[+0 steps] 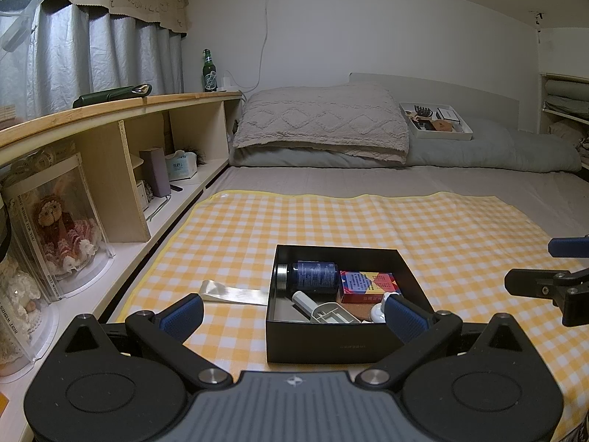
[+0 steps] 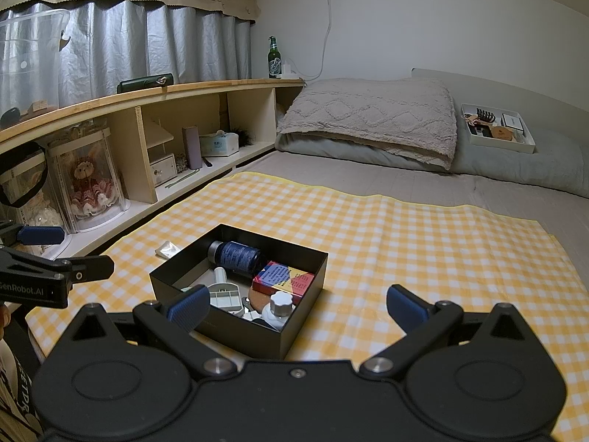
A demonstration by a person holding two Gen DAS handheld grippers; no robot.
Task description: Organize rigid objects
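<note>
Two grippers level (jaws wide)

Bed: yellow checked cloth spread on it; black box, clear wrapper atop cloth.

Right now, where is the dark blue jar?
In both wrist views the dark blue jar lies on its side inside the black box, at its far end, just left of the red card box.

I see a matt black cardboard box on a soft checked cloth, a glossy dark jar inside with a metal lid, and a wooden shelf with a smooth top.
</note>
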